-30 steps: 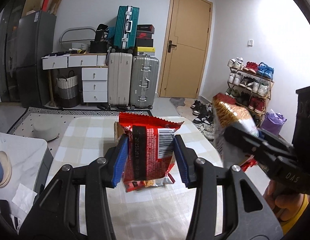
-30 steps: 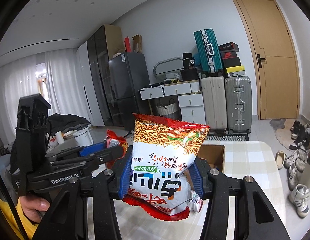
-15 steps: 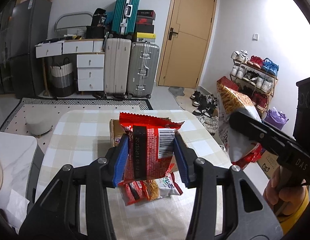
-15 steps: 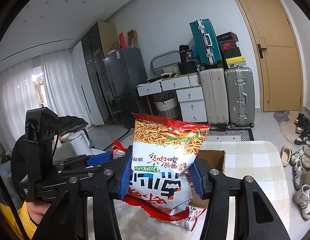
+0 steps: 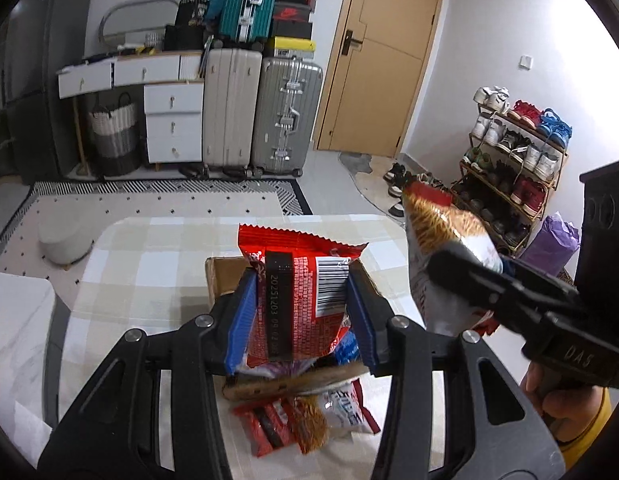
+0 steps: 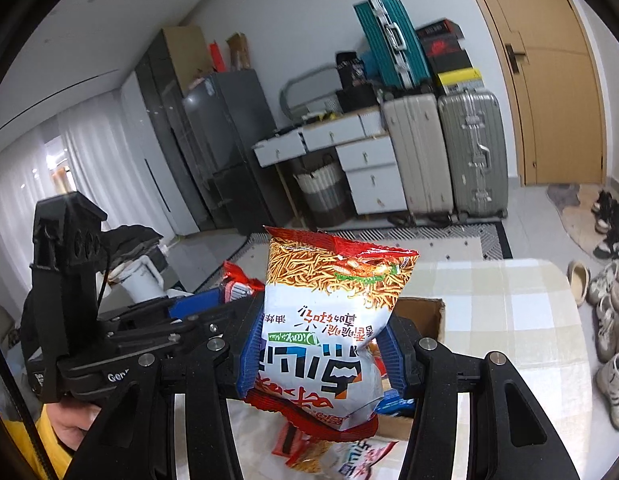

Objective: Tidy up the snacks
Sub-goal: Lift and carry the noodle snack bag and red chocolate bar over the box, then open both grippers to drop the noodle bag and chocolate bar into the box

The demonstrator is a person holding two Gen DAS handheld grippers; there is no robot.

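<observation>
both grippers (image 5: 301,312) (image 6: 321,356) advanced; red packet (image 5: 305,300) reads "20251203".

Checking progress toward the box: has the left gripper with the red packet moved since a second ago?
Yes. The left gripper has carried the red packet forward over the cardboard box.

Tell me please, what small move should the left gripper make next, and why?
Probably lower it a little further and then open. The left gripper is clamped on the red snack packet, which hangs right above the open cardboard box. More snacks lie loose on the table.
</observation>
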